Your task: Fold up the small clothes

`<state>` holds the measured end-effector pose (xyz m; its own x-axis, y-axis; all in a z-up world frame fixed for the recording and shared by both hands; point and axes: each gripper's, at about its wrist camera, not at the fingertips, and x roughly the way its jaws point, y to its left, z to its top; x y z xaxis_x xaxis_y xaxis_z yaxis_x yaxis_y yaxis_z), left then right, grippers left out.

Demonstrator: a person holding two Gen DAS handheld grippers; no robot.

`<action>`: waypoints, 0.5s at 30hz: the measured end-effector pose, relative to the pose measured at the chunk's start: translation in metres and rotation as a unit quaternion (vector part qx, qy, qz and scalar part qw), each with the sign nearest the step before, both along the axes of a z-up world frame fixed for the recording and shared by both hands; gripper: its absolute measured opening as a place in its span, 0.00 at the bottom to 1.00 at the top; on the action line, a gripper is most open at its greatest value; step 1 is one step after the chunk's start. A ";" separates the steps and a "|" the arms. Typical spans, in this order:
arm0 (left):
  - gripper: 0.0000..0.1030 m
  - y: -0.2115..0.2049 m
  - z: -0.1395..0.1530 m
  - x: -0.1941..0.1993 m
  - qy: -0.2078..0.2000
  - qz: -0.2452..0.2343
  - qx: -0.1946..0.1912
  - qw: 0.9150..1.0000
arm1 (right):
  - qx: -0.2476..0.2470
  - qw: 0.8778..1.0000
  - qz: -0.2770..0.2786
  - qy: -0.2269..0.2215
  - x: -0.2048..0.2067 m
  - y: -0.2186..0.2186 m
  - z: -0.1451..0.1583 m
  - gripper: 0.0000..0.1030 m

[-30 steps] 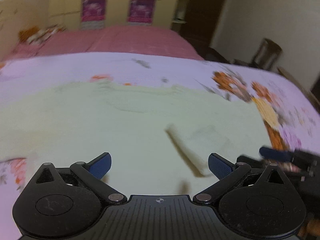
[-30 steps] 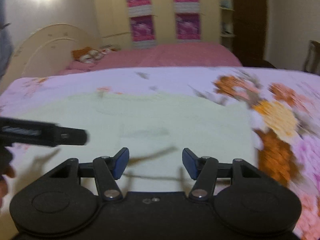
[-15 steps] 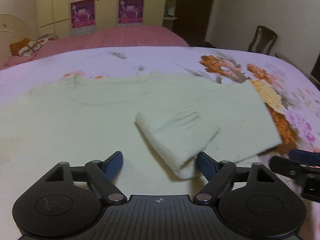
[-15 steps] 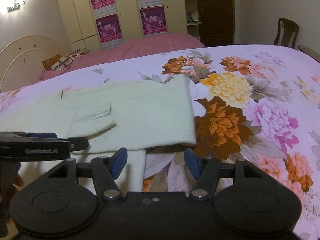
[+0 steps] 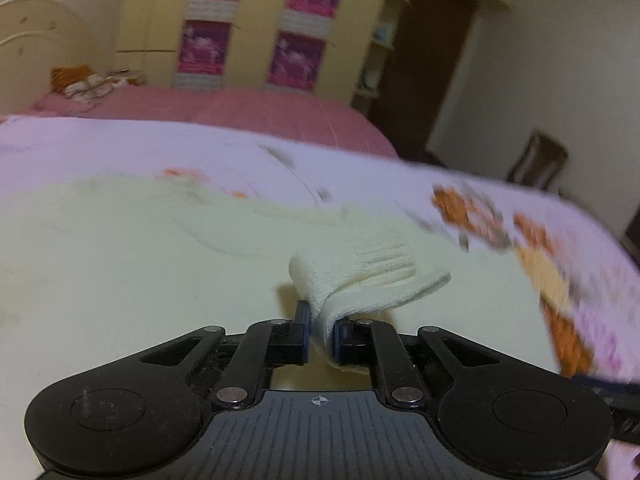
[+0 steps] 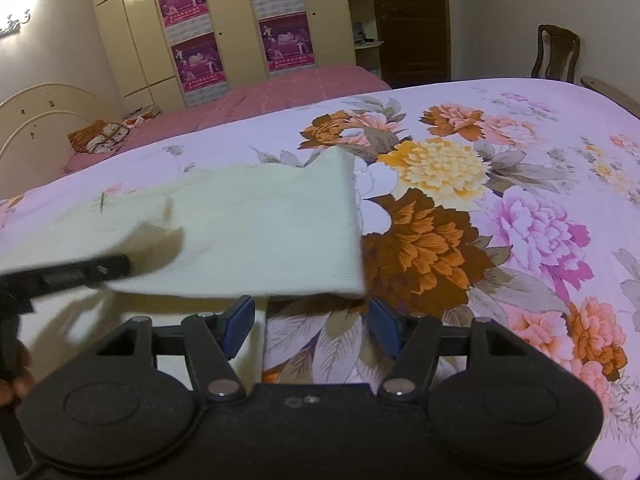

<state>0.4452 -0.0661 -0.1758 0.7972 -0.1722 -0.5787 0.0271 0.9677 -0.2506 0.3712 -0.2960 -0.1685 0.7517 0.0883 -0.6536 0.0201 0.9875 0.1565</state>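
Note:
A pale cream knitted sweater [image 5: 120, 264] lies spread flat on the bed. Its sleeve [image 5: 372, 276] is folded across the body, ribbed cuff pointing right. My left gripper [image 5: 322, 322] is closing its jaws, and the pads pinch the folded edge of that sleeve. In the right wrist view the sweater [image 6: 260, 232] ends in a straight side edge. My right gripper [image 6: 312, 320] hovers open just before the sweater's near right corner, nothing gripped between its fingers. The left gripper [image 6: 64, 274] shows there as a blurred black bar over the cloth.
The sweater rests on a lilac bedsheet [image 6: 520, 208] printed with large flowers. Beyond it stands a pink-covered bed [image 6: 260, 96] with a curved headboard [image 6: 36, 120]. A postered wardrobe [image 6: 224, 20] lines the back wall, and a wooden chair [image 6: 556, 52] stands at the right.
My left gripper went from wide open to pinched on the sleeve's folded edge and rolled a little. The right gripper shifted along to the sweater's right edge, its jaws unchanged.

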 end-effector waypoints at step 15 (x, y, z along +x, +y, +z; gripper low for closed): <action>0.10 0.102 -0.016 -0.005 0.000 0.111 -0.071 0.991 | 0.045 0.999 0.023 0.014 0.036 0.024 -0.003 0.61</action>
